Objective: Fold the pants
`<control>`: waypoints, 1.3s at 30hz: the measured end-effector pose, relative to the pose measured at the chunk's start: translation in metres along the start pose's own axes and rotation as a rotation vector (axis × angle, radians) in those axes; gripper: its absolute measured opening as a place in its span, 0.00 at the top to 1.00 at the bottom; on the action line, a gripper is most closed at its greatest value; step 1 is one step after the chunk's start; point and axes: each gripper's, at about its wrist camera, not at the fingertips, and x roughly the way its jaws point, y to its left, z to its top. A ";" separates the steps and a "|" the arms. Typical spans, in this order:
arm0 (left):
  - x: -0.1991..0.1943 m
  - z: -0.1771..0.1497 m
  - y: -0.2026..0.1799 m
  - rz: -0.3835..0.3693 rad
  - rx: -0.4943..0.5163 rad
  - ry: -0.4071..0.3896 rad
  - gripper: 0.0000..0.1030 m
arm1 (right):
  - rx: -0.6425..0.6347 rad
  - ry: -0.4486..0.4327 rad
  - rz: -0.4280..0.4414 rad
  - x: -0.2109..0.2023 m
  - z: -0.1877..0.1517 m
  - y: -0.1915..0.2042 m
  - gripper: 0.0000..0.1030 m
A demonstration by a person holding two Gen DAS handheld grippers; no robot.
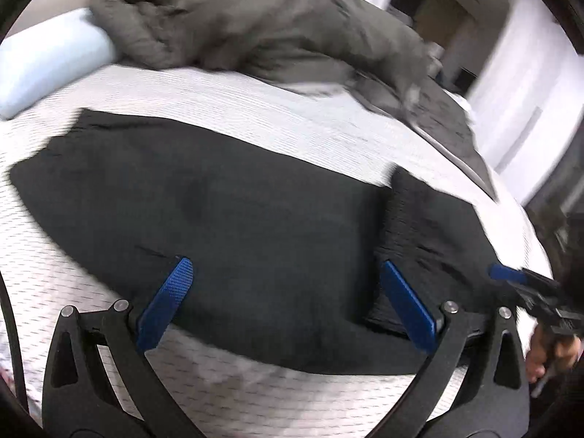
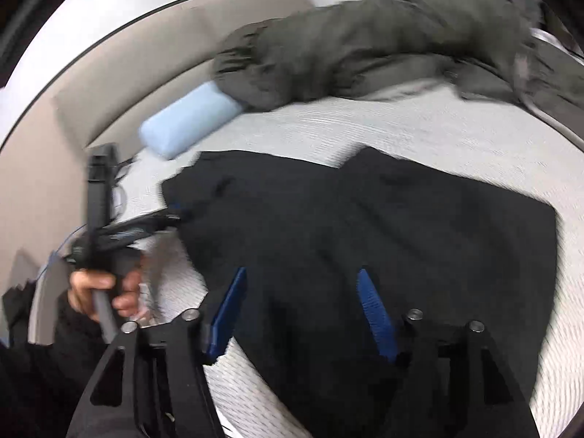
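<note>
While both grippers hang over the black pants [image 1: 233, 226], the fold looks partway done and nothing is gripped.

Pants lie flat on the white mattress [image 1: 255, 109], toward its near edge, with one end already doubled over into a thicker layer on the right in the left wrist view. Left gripper [image 1: 292, 292] has its blue fingers spread wide above the cloth, holding nothing. Right gripper [image 2: 303, 306] is also apart, no fabric pinched between the fingers, just hovering over the near edge of the pants. My guess: next move is to pick an edge or corner with each claw, pinch it, and carry it across for another fold. Grey duvet [image 2: 383, 36] and a light blue pillow [image 2: 186, 124] sit at the far side, well clear.
</note>
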 end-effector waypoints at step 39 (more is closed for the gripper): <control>0.003 -0.018 -0.038 -0.198 0.174 0.193 0.56 | 0.329 -0.043 -0.126 -0.072 -0.065 -0.130 0.32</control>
